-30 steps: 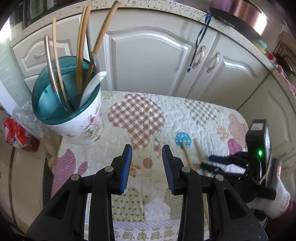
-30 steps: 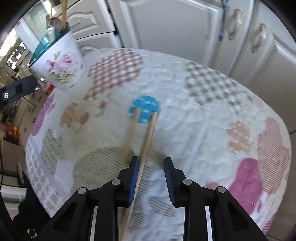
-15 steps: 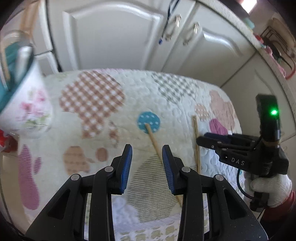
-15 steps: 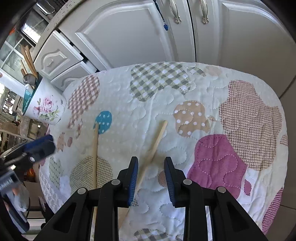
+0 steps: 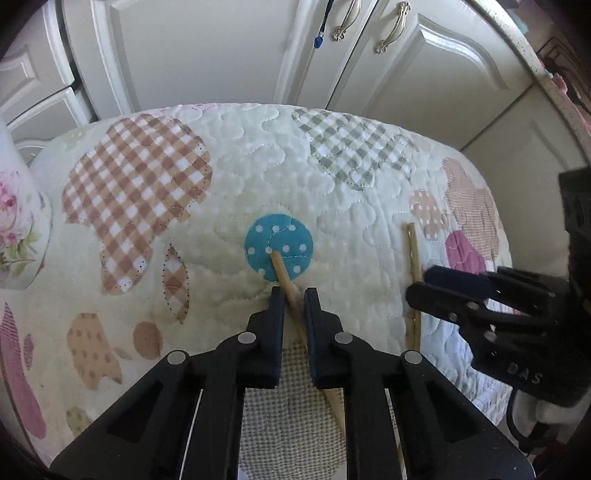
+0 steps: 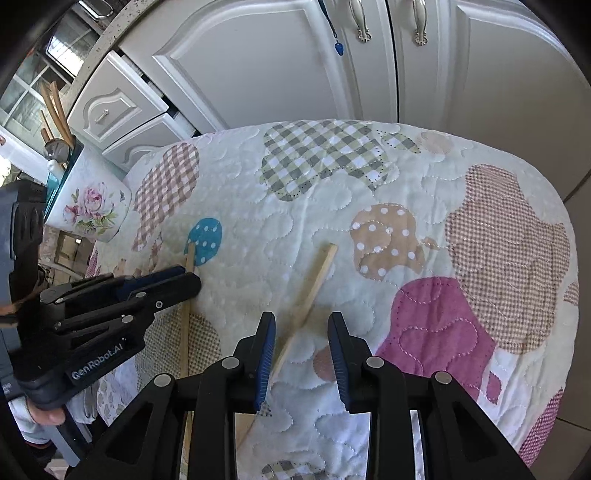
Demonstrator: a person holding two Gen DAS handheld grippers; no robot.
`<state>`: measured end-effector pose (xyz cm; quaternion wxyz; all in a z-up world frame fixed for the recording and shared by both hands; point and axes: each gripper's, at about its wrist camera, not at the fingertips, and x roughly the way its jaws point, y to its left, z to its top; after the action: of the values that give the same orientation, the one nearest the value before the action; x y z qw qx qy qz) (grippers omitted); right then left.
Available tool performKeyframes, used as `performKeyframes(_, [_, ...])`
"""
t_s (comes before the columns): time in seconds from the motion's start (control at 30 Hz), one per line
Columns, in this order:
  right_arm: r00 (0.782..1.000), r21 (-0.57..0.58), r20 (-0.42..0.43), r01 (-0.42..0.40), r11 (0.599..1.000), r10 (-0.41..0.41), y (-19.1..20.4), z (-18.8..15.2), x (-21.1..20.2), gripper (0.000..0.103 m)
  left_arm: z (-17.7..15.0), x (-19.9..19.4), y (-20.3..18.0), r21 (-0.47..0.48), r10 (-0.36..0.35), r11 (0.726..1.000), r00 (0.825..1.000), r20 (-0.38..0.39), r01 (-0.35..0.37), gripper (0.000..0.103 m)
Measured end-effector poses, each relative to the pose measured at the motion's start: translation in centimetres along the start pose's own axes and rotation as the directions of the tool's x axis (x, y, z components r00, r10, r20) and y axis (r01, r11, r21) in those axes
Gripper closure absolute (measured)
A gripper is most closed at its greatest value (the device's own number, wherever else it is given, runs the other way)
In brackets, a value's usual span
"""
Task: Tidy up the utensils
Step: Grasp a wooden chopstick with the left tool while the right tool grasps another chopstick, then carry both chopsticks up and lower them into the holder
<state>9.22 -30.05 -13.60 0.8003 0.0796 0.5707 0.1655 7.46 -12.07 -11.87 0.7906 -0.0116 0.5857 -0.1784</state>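
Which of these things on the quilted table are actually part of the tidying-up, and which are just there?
Part of the job:
- chopstick between the closing left gripper
- second chopstick between the open right gripper
- floral utensil cup, already holding utensils

Just there:
- patchwork quilt
- white cabinets
- blue cord on a handle

Quilted patchwork cloth (image 5: 236, 184) (teal dotted patch (image 5: 279, 245) near its middle), white cabinet doors (image 6: 258, 62), metal handles (image 5: 391, 27)

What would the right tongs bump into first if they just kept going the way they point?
Most likely the chopstick lying on the quilt. It runs slantwise between the right tongs' open jaws, apparently untouched. Right under it is the quilt itself. How near the tips are is hard to judge.
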Motion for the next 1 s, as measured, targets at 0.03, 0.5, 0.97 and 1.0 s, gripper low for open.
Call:
performKeyframes(0.03, [1.0,0.0,-0.002,-0.003,1.0,0.003,0.2,0.3,0.3,0.072,-0.1,-0.2,0.3,-0.001,-0.003,1.0,1.0,-0.002,0.003,0.094])
performKeyframes(0.5, [1.0,-0.158,0.019,-0.011,0.987,0.015,4.6,2.2,0.7,0.097,-1.2,-7.4,5.1,-0.068,-0.006,0.998,0.993,0.116,0.014,0.095])
performKeyframes(0.97, [0.969,-0.24,0.202,-0.09,0.967,0.141,8.6,0.5,-9.8,0.098,-2.0,-16.0,5.6,-0.053,-0.006,0.998,0.955,0.298,0.023,0.097])
performKeyframes(1.0, [0.967,-0.246,0.212,-0.087,0.965,0.141,8.9,0.5,-10.3,0.098,-2.1,-16.4,5.6,-0.053,-0.005,0.998,0.953,0.304,0.022,0.097])
